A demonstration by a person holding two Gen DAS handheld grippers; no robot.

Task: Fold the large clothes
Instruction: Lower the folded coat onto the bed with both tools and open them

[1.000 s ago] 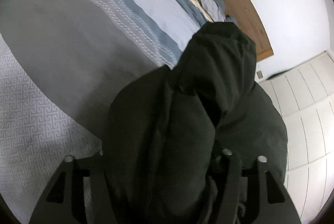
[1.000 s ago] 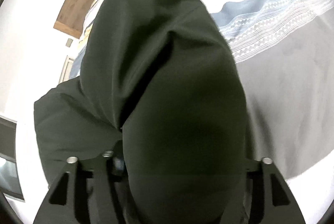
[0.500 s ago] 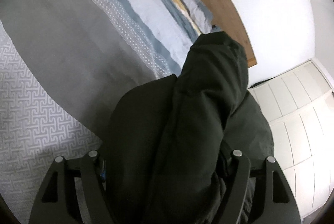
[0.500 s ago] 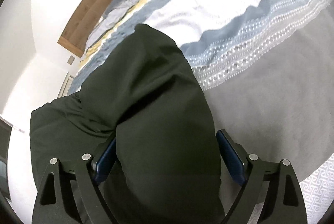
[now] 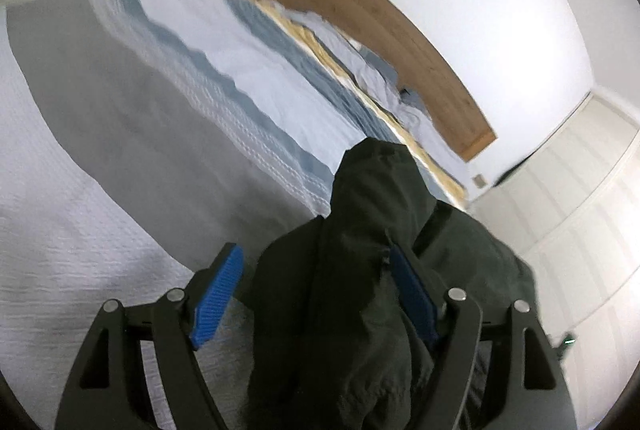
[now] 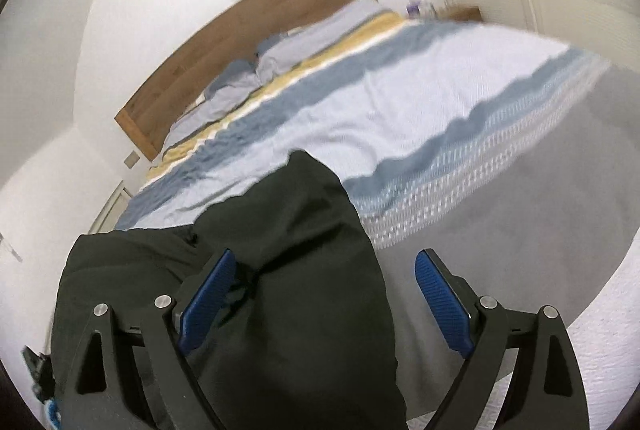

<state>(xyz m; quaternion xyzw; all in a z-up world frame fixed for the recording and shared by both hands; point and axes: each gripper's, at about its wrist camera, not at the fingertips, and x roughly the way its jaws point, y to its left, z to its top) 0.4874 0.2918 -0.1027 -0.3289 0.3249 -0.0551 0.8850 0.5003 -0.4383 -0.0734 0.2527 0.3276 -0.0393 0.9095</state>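
- Left hand-held gripper (image 5: 316,294): jaws have just been opening and stand wide. We see the dark green garment (image 5: 360,270) bunched between them; the left blue pad (image 5: 218,296) is clear of the cloth, with bed showing in the gap. The right pad (image 5: 412,294) sits against the fabric, but nothing is pinched.
- Right hand-held gripper (image 6: 328,302): jaws likewise have just been opening, now very wide. The garment (image 6: 288,270) fills the left part of the gap and touches or overlaps the left pad (image 6: 204,302). The right pad (image 6: 440,302) stands free, with grey bedspread (image 6: 520,230) between it and the cloth.
- The garment lies piled on the bed (image 6: 400,101), at the near edge just under both grippers, a rounded fold reaching up toward the blue-and-white striped duvet (image 5: 240,69).
- Wooden headboard (image 5: 380,21) and pillows (image 6: 304,33) lie well beyond it.
- We can't tell what kind of garment it is.
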